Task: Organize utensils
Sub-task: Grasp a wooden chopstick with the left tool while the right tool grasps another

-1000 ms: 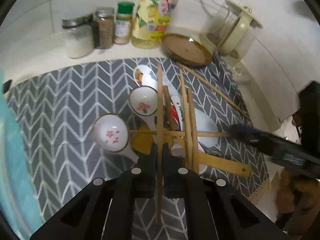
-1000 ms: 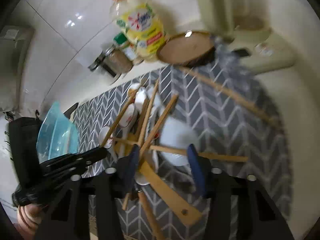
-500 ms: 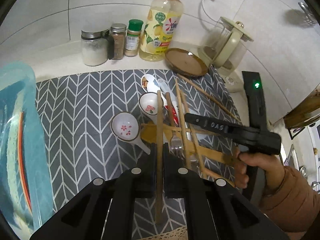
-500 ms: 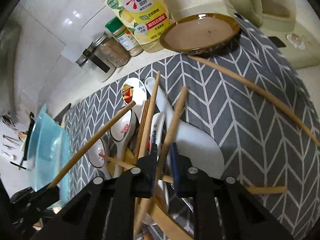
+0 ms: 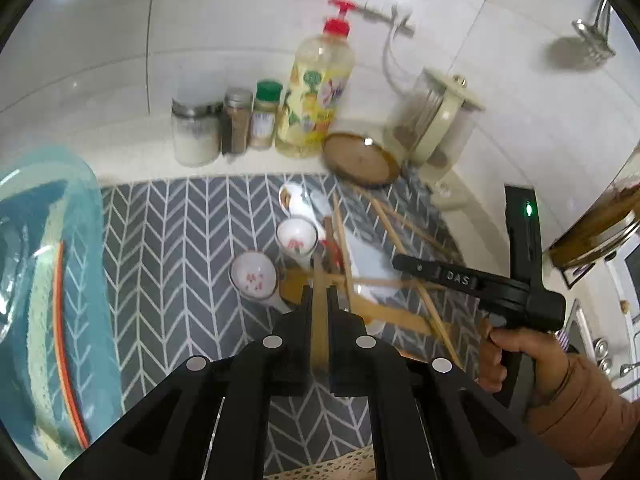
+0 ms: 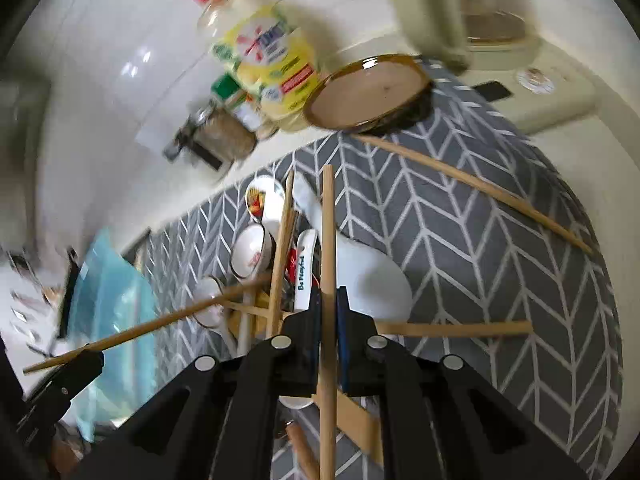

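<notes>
A pile of utensils lies on the grey chevron mat [image 5: 168, 240]: white ceramic spoons [image 5: 254, 276], wooden chopsticks and a wooden spatula [image 5: 396, 314]. My left gripper [image 5: 320, 300] is shut on a wooden chopstick [image 5: 319, 320] and holds it above the pile. My right gripper [image 6: 329, 300] is shut on another wooden chopstick [image 6: 328, 240], lifted over the white spoons [image 6: 252, 256]. The right gripper also shows in the left wrist view [image 5: 404, 260], and the left one with its chopstick [image 6: 152, 326] in the right wrist view.
A blue bowl [image 5: 44, 280] stands at the mat's left. Spice jars [image 5: 236, 124], a dish soap bottle [image 5: 316, 96], a brown plate [image 5: 360, 156] and a cream kettle [image 5: 436, 124] line the back wall. A loose chopstick [image 6: 480, 188] lies on the mat's right side.
My right gripper closed on a chopstick and lifted it from the pile. My left gripper rose and pulled back with its chopstick.
</notes>
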{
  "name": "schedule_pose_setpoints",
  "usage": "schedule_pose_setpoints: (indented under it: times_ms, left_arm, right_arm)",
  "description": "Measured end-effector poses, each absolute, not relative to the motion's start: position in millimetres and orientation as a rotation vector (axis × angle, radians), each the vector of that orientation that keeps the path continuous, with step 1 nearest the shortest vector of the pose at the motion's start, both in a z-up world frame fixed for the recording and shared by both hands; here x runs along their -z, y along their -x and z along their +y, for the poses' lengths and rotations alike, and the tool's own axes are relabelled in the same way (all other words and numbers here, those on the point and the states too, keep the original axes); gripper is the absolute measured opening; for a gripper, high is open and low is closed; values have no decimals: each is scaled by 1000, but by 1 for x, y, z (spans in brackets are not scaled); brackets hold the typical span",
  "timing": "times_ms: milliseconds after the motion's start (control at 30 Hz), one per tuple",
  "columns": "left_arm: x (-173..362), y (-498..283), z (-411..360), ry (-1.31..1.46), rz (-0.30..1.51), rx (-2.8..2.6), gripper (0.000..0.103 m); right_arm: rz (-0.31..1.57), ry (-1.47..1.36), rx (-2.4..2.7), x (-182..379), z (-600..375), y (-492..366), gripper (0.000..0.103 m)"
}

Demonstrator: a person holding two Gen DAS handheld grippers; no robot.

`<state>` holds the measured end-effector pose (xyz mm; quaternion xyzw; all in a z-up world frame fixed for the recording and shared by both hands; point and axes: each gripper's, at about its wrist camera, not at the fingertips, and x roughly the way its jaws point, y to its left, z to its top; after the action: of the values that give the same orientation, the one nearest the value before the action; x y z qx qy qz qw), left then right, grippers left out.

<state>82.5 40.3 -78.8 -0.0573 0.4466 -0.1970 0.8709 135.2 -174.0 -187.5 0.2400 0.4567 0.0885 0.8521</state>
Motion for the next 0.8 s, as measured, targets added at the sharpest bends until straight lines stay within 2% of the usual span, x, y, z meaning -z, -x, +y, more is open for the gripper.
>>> schedule_pose_setpoints:
  times_ms: [233,467,567,800]
  left_arm:
    - [62,-85,40,97,915,423,6]
    - [8,-75,49,57,910,498,6]
    - [20,-90,43,12,988,536,7]
    - [117,-157,2,-22,1160,480,7]
  right_arm:
    - [882,-507,-219,158,-170,-125,8]
    - [842,-507,-250,139,-169,-108,8]
    - [835,-514,-251,138,-172,-104,8]
    - [836,-521,-230,140,-186,-93,8]
